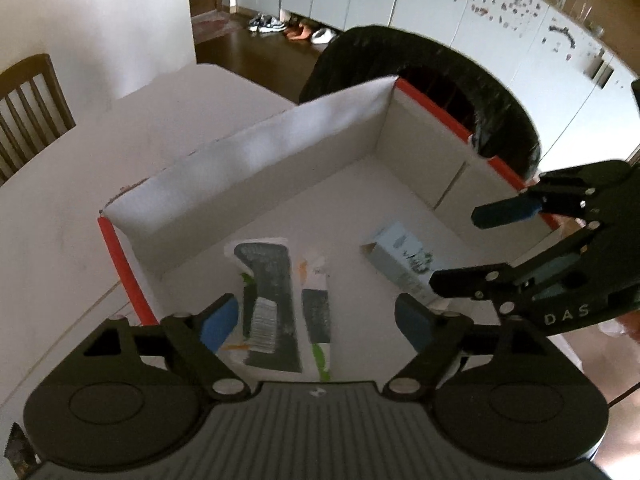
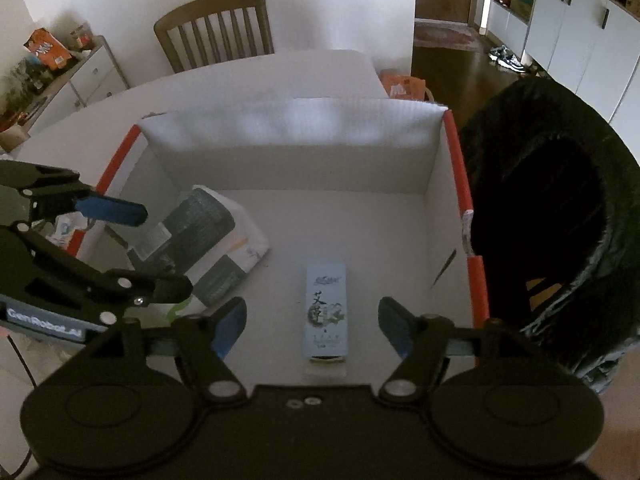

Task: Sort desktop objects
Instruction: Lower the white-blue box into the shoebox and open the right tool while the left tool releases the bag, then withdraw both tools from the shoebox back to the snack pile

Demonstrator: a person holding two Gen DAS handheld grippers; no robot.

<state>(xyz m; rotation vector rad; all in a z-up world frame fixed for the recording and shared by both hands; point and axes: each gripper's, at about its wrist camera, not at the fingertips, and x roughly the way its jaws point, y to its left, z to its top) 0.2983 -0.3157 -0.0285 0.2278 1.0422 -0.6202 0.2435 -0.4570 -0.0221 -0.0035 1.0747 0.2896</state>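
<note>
Hovering spread apart and empty, the left gripper (image 1: 316, 320) above the white packet (image 1: 276, 304) and the right gripper (image 2: 312, 324) over the pale blue carton (image 2: 325, 312) risk colliding, judging by their closeness inside the box (image 2: 460, 184).

— What lettering is legible?
— White capitals "DAS" stand on the black body of the right gripper (image 1: 456, 248), seen from the left wrist. From the right wrist, "GenRobot.AI" runs in pale letters along a dark plate on the left gripper (image 2: 160, 250).
— And the cartons?
— The pale blue box (image 2: 325, 312) carries two large Chinese characters, "艾草", above a green leaf motif; its smaller print is too fine to read. The pouch (image 2: 208, 240) shows a barcode only.
</note>
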